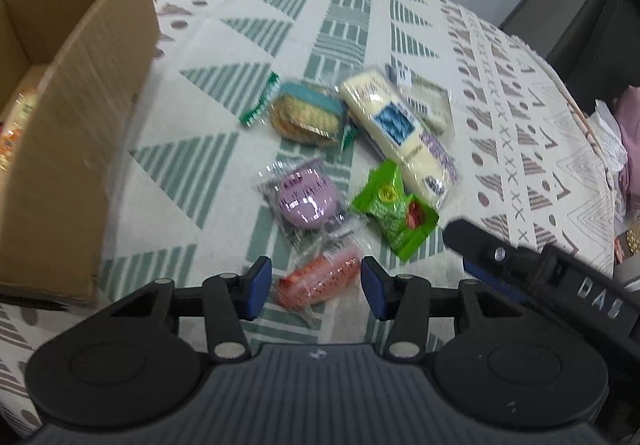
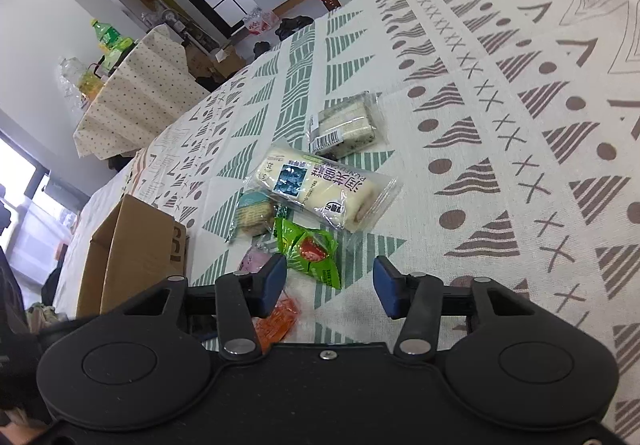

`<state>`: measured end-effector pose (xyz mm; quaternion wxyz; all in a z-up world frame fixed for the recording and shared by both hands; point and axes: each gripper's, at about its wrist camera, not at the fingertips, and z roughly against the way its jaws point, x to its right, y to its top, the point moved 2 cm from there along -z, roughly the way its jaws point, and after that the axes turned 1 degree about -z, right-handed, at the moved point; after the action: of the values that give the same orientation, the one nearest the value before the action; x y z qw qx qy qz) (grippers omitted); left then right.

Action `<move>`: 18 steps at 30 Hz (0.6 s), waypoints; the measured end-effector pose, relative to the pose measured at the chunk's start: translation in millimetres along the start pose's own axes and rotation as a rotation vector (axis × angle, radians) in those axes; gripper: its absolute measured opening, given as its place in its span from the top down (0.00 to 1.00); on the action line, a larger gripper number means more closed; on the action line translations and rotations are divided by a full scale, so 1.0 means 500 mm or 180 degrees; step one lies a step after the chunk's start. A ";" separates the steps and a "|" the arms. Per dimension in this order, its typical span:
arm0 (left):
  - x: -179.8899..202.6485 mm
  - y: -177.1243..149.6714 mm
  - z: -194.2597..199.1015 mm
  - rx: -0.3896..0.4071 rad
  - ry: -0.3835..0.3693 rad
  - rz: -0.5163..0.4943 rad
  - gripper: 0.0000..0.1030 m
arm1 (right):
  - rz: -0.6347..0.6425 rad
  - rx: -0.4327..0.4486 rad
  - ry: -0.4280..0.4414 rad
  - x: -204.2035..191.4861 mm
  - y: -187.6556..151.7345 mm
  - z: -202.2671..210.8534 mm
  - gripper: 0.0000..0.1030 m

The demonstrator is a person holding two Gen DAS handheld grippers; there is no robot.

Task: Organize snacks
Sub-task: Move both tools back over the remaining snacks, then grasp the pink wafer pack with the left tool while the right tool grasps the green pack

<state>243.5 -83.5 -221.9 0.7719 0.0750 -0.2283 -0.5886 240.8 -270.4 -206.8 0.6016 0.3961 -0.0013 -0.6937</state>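
Note:
Several wrapped snacks lie on the patterned tablecloth (image 1: 248, 17). An orange-red packet (image 1: 320, 281) sits between the fingers of my left gripper (image 1: 316, 287), whose pads stand apart from it on both sides, open. Beyond it are a purple snack (image 1: 308, 201), a cookie pack (image 1: 304, 117), a long cream cake roll (image 1: 400, 129) and a green packet (image 1: 394, 209). My right gripper (image 2: 330, 285) is open just short of the green packet (image 2: 310, 249), with its left pad close beside it. The orange-red packet (image 2: 276, 321) shows under that left finger.
An open cardboard box (image 1: 80, 125) with snacks inside stands at the left, close to the pile. A small wrapped sandwich pack (image 2: 346, 123) lies farthest out. A second table with a dotted cloth (image 2: 132, 93) and bottles stands beyond. The cloth's edge (image 1: 592, 149) drops off at the right.

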 end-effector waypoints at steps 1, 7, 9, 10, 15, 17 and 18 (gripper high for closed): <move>0.000 -0.001 -0.005 -0.0008 0.0008 0.0000 0.53 | -0.0019 0.0002 0.0019 0.002 0.002 -0.003 0.54; 0.006 -0.003 -0.018 -0.0047 -0.0022 0.0013 0.53 | -0.0097 -0.0047 0.0126 0.006 0.009 -0.030 0.54; 0.007 -0.005 -0.019 -0.0047 -0.0011 -0.0022 0.53 | -0.0131 -0.0114 0.0134 0.008 0.009 -0.044 0.53; 0.007 -0.006 -0.019 -0.0051 -0.0012 -0.0026 0.53 | -0.0137 -0.0136 0.0135 0.007 0.010 -0.050 0.53; 0.005 -0.010 -0.017 -0.0069 -0.0022 -0.0031 0.59 | -0.0134 -0.0232 0.0147 0.000 0.005 -0.073 0.53; 0.003 -0.011 -0.016 -0.0070 -0.0049 -0.0021 0.64 | -0.0121 -0.0233 0.0133 -0.003 0.005 -0.080 0.53; 0.002 -0.012 -0.016 -0.0072 -0.0060 -0.0013 0.67 | -0.0101 -0.0221 0.0126 -0.007 0.006 -0.084 0.53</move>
<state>241.8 -87.4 -230.9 0.7692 0.0612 -0.2287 -0.5935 266.4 -248.3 -232.0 0.6037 0.3885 0.0409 -0.6949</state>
